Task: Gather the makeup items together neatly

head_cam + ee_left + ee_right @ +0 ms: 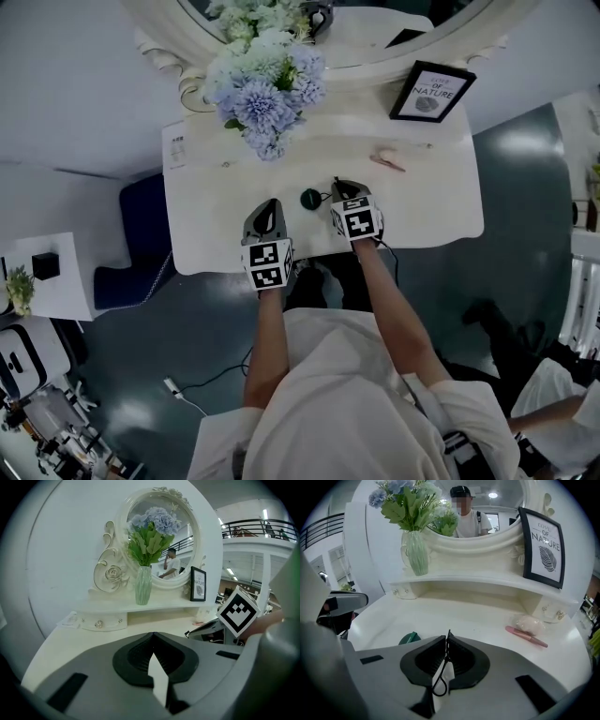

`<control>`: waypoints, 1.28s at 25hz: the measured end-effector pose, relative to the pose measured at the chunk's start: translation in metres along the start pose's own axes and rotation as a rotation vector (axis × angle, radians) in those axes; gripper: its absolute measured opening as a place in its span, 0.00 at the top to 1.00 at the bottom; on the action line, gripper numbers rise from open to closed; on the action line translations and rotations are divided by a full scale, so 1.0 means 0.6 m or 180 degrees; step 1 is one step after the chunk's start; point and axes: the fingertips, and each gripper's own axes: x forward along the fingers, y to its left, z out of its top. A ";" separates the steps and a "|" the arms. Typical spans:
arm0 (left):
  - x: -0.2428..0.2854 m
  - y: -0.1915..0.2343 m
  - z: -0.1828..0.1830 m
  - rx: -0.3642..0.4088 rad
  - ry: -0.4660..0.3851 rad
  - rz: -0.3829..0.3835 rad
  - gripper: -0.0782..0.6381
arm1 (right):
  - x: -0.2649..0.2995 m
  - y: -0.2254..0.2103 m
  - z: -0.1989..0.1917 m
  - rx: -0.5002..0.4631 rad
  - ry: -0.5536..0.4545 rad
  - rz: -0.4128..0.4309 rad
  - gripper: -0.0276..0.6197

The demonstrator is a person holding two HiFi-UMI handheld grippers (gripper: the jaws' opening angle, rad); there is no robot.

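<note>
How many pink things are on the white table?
2. A pink puff lies on the right of the table, and a pink stick lies right in front of it. Part of the tabletop is out of sight, so another could be hidden.

At the back of the surface (441,220) a raised shelf (487,581) runs under the mirror (159,541). The flower vase (417,550) stands on its left part and the framed picture (431,91) at its right end. Before the picture lies a puff (529,624), with a brush (526,636) just in front. Near the front edge a round case (310,199) lies between the left gripper (268,204) and the right gripper (340,185), in whose jaws a thin loop (439,686) hangs.
</note>
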 end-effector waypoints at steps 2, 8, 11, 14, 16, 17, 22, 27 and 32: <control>-0.003 -0.002 0.002 0.0001 0.0007 0.0027 0.87 | -0.001 0.001 0.002 -0.0004 0.0003 0.0023 0.88; -0.006 -0.023 0.030 -0.0003 -0.0052 0.0164 0.87 | -0.011 0.008 0.003 -0.0001 0.0002 0.0223 0.84; -0.005 -0.042 0.051 -0.0017 -0.0106 0.0252 0.87 | -0.024 -0.001 0.009 -0.0051 -0.0019 0.0315 0.78; -0.001 -0.062 0.069 -0.0057 -0.0161 0.0346 0.87 | -0.039 -0.010 0.022 -0.0082 -0.0091 0.0442 0.75; 0.002 -0.077 0.080 -0.0066 -0.0193 0.0397 0.87 | -0.056 -0.020 0.028 -0.0178 -0.0135 0.0504 0.74; 0.002 -0.084 0.085 -0.0059 -0.0204 0.0417 0.87 | -0.067 -0.027 0.030 -0.0250 -0.0156 0.0529 0.74; 0.006 -0.124 0.102 -0.0035 -0.0248 0.0494 0.87 | -0.120 -0.105 0.029 -0.0595 -0.0232 0.0553 0.73; 0.021 -0.165 0.097 -0.0082 -0.0269 0.0540 0.87 | -0.138 -0.179 0.017 -0.0903 -0.0232 0.0542 0.72; 0.023 -0.194 0.077 -0.0119 -0.0249 0.0569 0.87 | -0.137 -0.218 0.010 -0.1474 -0.0145 0.0606 0.71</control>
